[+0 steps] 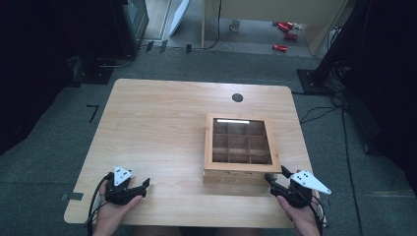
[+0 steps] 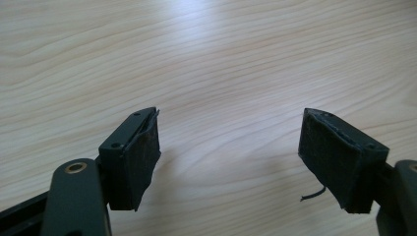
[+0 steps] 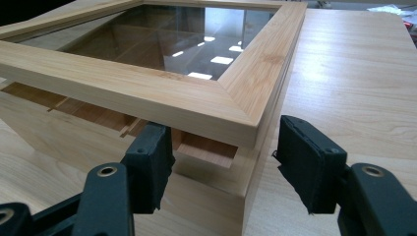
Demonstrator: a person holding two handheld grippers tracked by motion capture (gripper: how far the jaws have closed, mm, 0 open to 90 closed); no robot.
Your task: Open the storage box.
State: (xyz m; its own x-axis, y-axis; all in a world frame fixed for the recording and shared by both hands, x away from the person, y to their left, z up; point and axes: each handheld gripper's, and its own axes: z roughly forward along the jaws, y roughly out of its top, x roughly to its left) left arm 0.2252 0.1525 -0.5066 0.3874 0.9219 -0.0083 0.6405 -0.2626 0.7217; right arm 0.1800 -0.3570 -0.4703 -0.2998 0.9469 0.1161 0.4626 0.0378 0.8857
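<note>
Square glass-lidded wooden compartment box (image 1: 240, 147), lid slightly raised, near the pale wooden desk's (image 1: 157, 123) right edge. Right tongs (image 3: 223, 162) wide, straddling its near right corner. Left tongs (image 2: 228, 157) wide, empty, near front-left corner.

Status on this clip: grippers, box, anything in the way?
Left hand-held gripper open over bare table. Right hand-held gripper open at near right corner of wooden box, lid ajar. Nothing in the way.

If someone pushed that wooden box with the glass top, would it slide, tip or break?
The wooden box looks low and wide with a flat base, so it would probably slide on the smooth table rather than tip. Its lid appears slightly raised at the corner by the right tool, so it may flap. The glass pane is likely fragile.
</note>
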